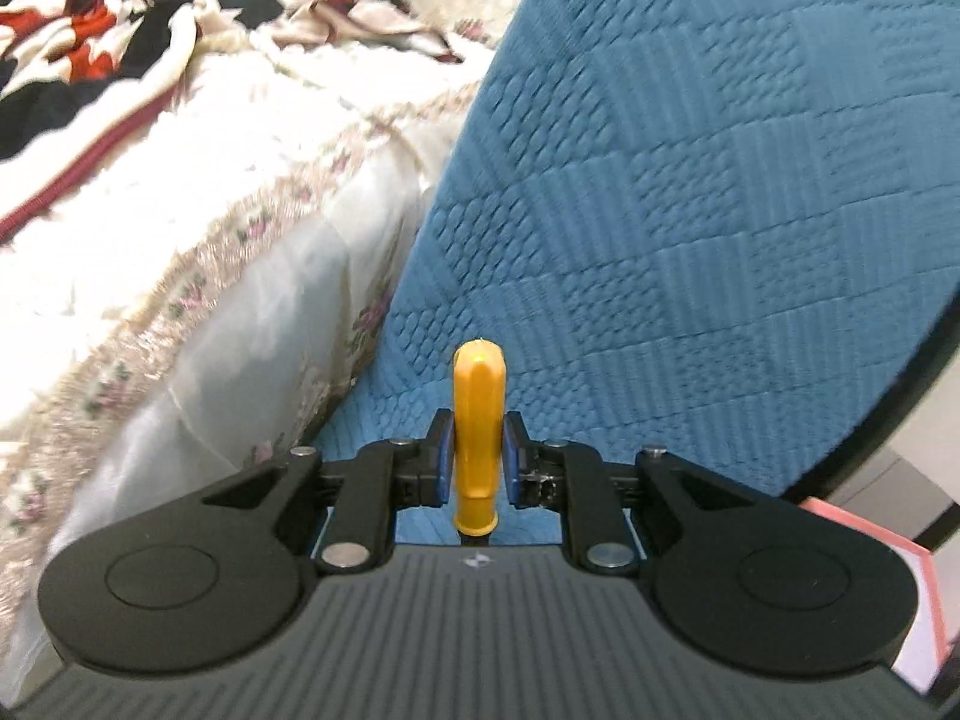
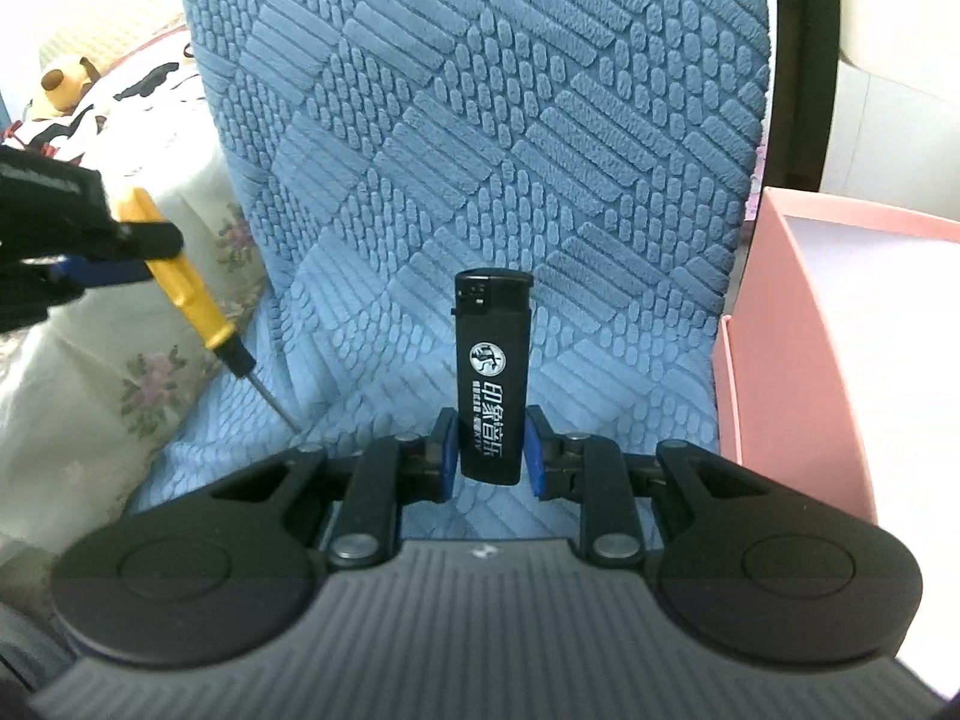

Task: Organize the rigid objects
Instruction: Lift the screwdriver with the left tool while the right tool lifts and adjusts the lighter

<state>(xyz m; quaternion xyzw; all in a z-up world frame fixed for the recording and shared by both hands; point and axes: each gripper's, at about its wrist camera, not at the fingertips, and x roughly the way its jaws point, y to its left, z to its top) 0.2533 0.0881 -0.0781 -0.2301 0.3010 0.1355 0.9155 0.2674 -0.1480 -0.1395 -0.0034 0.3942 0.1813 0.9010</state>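
- Presently, at far left, a bed (image 1: pixel 180 228) with a cream floral cover is seen, patterned bedding (image 1: pixel 120 18) bunched at its far end.
- Beside the bed, a surface covered by a blue textured cloth (image 1: pixel 690 210) is seen; both tools are held above it.
- Left tool (image 1: pixel 478 456): clenched on a yellow-handled screwdriver (image 1: pixel 478 420). In the left wrist view the handle is pinched between the blue pads (image 1: pixel 445 456), its butt end pointing away from the camera.
- In the right wrist view the same screwdriver (image 2: pixel 186 276) is seen at left, tilted, its metal shaft slanting down toward the cloth; whether the tip touches cannot be told.
- Right tool (image 2: pixel 489 450): clenched on a black lighter (image 2: pixel 489 372). The lighter is held upright by its lower end, white printed lettering facing the camera, cap end away.
- At far right, a pink box (image 2: pixel 792 360) with a white inside is seen, standing open just beside the cloth's edge.
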